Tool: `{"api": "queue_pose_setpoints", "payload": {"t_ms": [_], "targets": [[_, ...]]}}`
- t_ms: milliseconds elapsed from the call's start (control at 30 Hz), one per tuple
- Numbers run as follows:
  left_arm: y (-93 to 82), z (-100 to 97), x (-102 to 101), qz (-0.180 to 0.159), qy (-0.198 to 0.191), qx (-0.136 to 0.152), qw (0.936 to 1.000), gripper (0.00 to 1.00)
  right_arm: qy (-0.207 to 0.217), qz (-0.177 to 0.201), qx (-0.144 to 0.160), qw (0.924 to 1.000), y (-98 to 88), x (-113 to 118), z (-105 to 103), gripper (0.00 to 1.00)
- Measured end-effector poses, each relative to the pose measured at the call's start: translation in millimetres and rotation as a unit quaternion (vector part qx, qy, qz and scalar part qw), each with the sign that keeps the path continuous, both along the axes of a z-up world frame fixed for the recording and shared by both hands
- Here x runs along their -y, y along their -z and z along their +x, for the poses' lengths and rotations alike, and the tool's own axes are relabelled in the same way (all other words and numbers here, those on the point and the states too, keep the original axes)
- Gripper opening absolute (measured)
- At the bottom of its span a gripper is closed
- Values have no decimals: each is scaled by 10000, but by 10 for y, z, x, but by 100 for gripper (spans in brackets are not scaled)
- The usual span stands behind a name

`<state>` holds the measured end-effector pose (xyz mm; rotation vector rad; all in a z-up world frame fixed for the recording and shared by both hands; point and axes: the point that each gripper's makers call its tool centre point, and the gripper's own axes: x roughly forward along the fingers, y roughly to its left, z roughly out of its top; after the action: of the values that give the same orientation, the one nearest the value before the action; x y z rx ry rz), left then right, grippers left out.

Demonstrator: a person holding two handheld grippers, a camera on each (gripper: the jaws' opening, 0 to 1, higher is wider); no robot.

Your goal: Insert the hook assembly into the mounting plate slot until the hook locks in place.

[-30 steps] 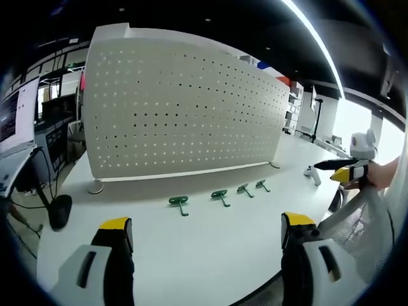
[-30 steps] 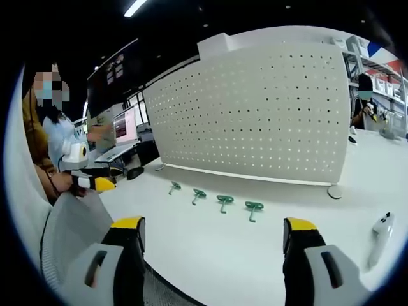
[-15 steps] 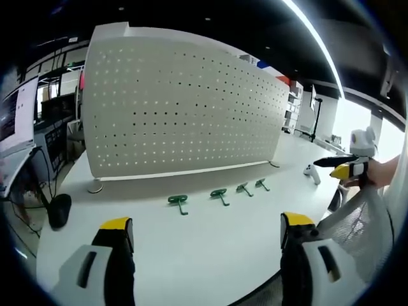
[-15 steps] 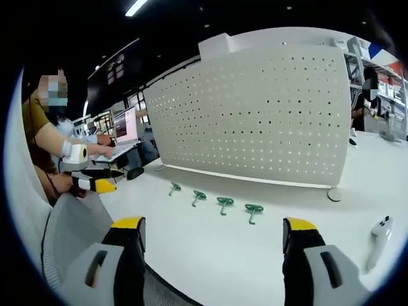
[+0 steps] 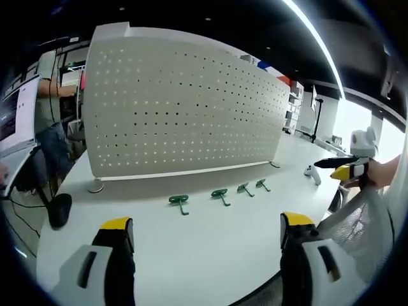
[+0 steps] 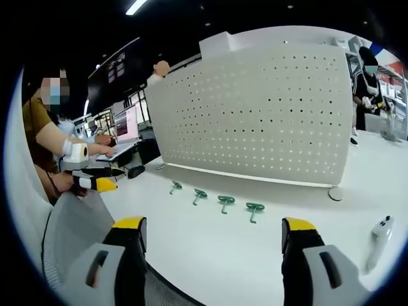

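A white perforated mounting plate [image 5: 178, 108] [image 6: 255, 115] stands upright on the white table [image 5: 210, 248]. Several green hooks lie in a row in front of it, among them one at the left end [image 5: 179, 202] and one at the right end [image 5: 262, 185] in the left gripper view; the same row [image 6: 222, 201] shows in the right gripper view. My left gripper [image 5: 207, 233] is open and holds nothing, well short of the hooks. My right gripper [image 6: 213, 233] is open and holds nothing too. The right gripper [image 5: 347, 167] shows at the right edge of the left gripper view. The left gripper [image 6: 89, 178] shows at the left of the right gripper view.
A white controller [image 6: 379, 231] [image 5: 311, 173] lies on the table right of the plate. A black mouse [image 5: 58, 210] and a monitor [image 5: 16, 115] are at the far left. A person [image 6: 44, 134] sits at the left; another person [image 6: 365, 89] stands behind the plate.
Both grippers and the hooks have stayed put. People in the background have moved: one now stands by the monitor, and a head shows above the plate.
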<state>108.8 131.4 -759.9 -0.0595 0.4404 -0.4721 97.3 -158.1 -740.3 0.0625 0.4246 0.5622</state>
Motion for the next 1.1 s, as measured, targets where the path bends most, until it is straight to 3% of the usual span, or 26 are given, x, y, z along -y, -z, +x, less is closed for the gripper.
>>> {"api": "queue_pose_setpoints", "payload": {"t_ms": [1100], "targets": [[-18,-7,1,10,4,30,10000,96,223,98,-10,9997,-7,127,17,84]]}}
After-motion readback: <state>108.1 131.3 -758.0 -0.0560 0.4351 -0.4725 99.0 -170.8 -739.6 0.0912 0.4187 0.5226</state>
